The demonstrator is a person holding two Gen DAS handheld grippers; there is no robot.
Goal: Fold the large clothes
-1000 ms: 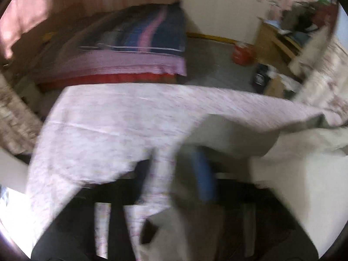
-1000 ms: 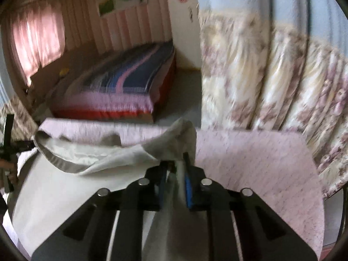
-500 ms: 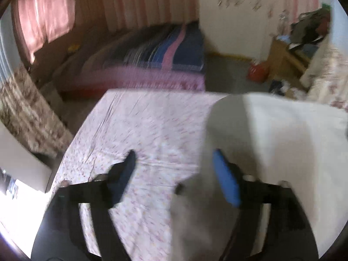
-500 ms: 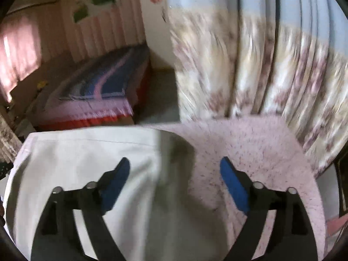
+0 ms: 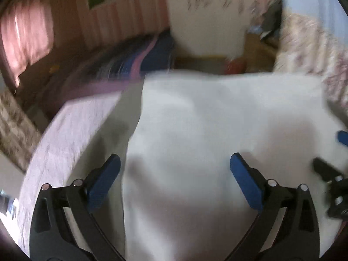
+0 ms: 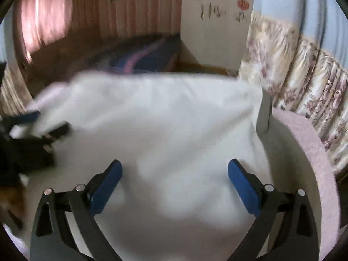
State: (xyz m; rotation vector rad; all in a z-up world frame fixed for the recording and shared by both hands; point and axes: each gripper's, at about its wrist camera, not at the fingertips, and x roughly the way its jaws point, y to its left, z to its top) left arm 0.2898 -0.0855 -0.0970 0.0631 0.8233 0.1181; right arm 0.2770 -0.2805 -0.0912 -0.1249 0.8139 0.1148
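A large white garment (image 5: pixel 217 119) lies folded and flat on the pink-covered table (image 5: pixel 65 130), blurred by motion. My left gripper (image 5: pixel 174 158) hovers over the garment's left part, its jaws opening wide. The cloth lies under the gap, and the blue pads (image 5: pixel 106 180) do not touch it. In the right wrist view the same garment (image 6: pixel 163 119) fills the middle. My right gripper (image 6: pixel 175 164) is over its right part with jaws opening, and nothing is pinched there either. Each gripper shows at the edge of the other's view: the right gripper (image 5: pixel 335 180) and the left gripper (image 6: pixel 26 134).
The pink table cover (image 6: pixel 304 134) ends close on the right, with a floral curtain (image 6: pixel 304 65) just beyond. A bed with a striped blanket (image 5: pixel 121 69) stands behind the table. A pink window curtain (image 5: pixel 26 34) hangs at the far left.
Both grippers were shut on the garment's edge a second ago. They have let go and opened wide, and pulled back. The garment now lies folded over on the table.
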